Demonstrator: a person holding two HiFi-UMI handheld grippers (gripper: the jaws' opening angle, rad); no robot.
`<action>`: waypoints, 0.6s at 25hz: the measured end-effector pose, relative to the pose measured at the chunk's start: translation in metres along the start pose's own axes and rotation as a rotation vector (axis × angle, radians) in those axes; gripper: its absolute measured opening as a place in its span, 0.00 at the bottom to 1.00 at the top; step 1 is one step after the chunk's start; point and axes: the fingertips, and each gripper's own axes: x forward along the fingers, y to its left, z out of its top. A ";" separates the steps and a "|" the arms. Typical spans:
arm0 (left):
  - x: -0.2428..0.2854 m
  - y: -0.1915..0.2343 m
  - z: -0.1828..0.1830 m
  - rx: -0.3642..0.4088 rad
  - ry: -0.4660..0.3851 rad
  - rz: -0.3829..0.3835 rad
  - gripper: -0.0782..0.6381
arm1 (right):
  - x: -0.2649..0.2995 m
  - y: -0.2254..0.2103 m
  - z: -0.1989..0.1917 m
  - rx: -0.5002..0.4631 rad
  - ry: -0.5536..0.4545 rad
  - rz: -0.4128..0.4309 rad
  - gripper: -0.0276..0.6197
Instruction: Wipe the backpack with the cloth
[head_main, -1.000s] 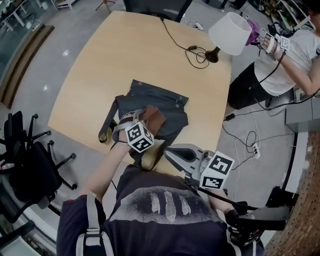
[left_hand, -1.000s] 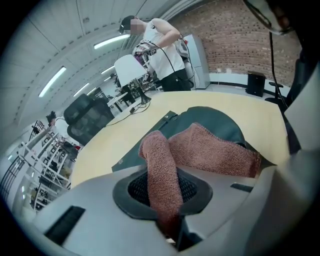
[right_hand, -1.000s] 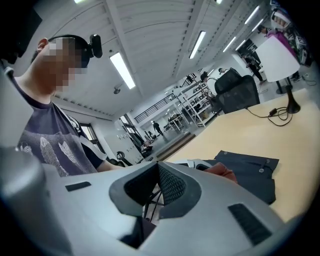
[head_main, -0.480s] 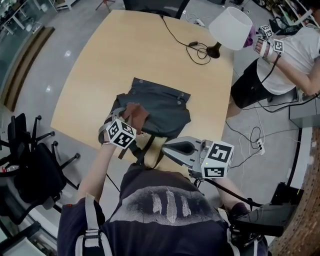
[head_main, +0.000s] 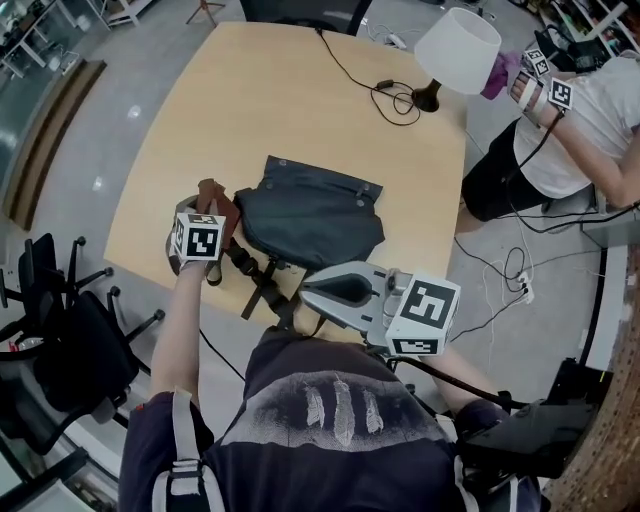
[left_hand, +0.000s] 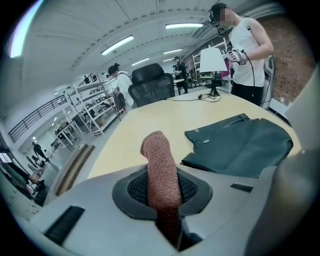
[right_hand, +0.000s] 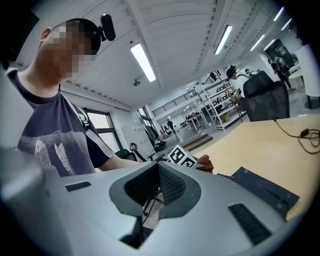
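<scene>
Two grippers noted: the left gripper (head_main: 215, 215) is clamped tight on the brown cloth (left_hand: 161, 170), held just off the backpack (head_main: 310, 215) at its 9 o'clock edge. Backpack lies flat on the table (head_main: 280, 90); the right gripper (head_main: 318, 291), jaws together on nothing, hovers at its 6 o'clock.

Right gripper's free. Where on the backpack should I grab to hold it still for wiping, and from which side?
Probably the dark strap trailing off the backpack's near edge: it is thin webbing that sticks out toward you, while the body lies flat and wide. Come from the near side, where the right gripper sits; its jaws are shut, so open them first.
</scene>
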 end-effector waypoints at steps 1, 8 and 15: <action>0.005 0.002 0.005 0.004 -0.002 0.004 0.19 | 0.003 0.004 0.002 -0.004 -0.006 0.004 0.05; 0.051 -0.051 0.015 0.156 0.075 -0.113 0.19 | -0.003 0.017 0.003 0.031 -0.060 -0.053 0.05; 0.062 -0.096 0.023 0.210 0.105 -0.182 0.19 | -0.037 0.010 -0.005 0.096 -0.151 -0.146 0.05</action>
